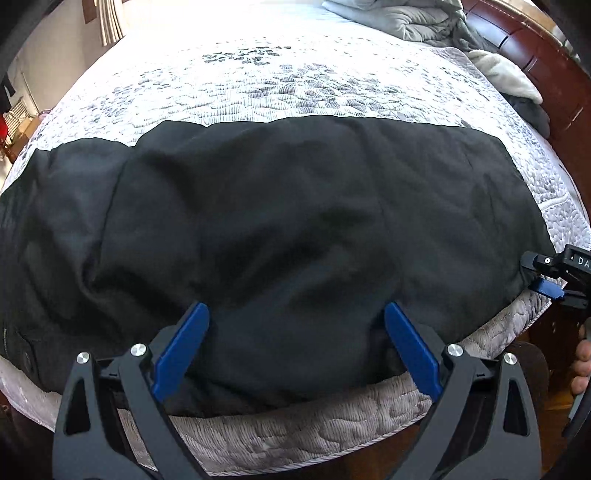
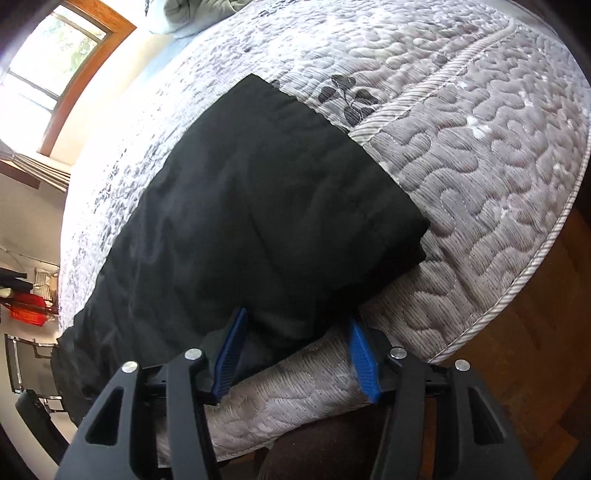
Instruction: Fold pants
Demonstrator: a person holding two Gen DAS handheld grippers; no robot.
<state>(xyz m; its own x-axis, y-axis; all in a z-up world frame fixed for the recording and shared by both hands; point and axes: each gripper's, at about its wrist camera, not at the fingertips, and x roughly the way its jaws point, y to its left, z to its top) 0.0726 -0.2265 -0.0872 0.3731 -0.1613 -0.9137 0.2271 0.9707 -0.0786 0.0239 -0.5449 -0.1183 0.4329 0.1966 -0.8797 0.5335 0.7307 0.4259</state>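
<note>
Black pants (image 1: pixel 277 206) lie spread flat across the quilted bed (image 1: pixel 258 85), and their near edge hangs slightly over the mattress side. My left gripper (image 1: pixel 295 312) stands open over that near edge, its blue pads (image 1: pixel 184 343) wide apart with loose cloth between them. My right gripper (image 2: pixel 297 321) is open at the right end of the pants (image 2: pixel 258 206), with the hem corner between its pads and not pinched. In the left wrist view the right gripper (image 1: pixel 541 275) shows at the far right edge of the cloth.
A heap of grey bedding (image 1: pixel 406 18) lies at the head of the bed by a dark wooden headboard (image 1: pixel 535 59). A hand (image 1: pixel 581 365) shows at the right edge. Wooden floor (image 2: pixel 535 295) lies beside the mattress, and a window (image 2: pixel 55 55) is beyond it.
</note>
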